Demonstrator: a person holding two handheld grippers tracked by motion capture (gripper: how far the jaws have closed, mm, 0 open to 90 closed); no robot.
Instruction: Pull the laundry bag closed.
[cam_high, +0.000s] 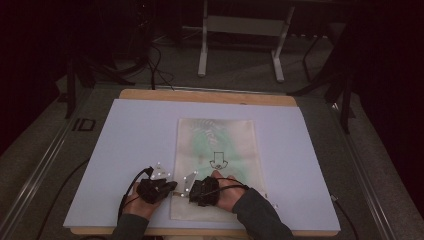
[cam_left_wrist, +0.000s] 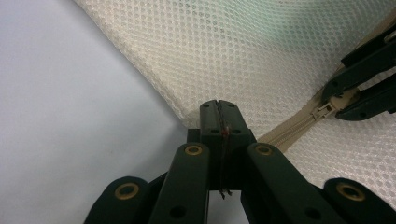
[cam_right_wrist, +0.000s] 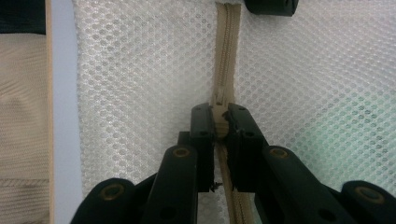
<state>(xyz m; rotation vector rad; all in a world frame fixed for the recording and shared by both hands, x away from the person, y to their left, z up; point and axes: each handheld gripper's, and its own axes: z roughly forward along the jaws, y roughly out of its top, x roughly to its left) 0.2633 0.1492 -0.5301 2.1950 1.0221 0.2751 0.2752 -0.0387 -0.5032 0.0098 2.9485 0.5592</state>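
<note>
On the near half of the white board lies our mesh bag, light, limp, snag-prone. We pinch its corner with the left gripper and its zipper pull with the right gripper.

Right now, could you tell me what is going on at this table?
A person is working on a white mesh bag lying flat on the pale blue board, with a claw in each hand. The left claw is shut on the bag's corner at the end of the beige zipper. The right claw is shut on the zipper pull. The zipper looks closed beyond the pull.
</note>
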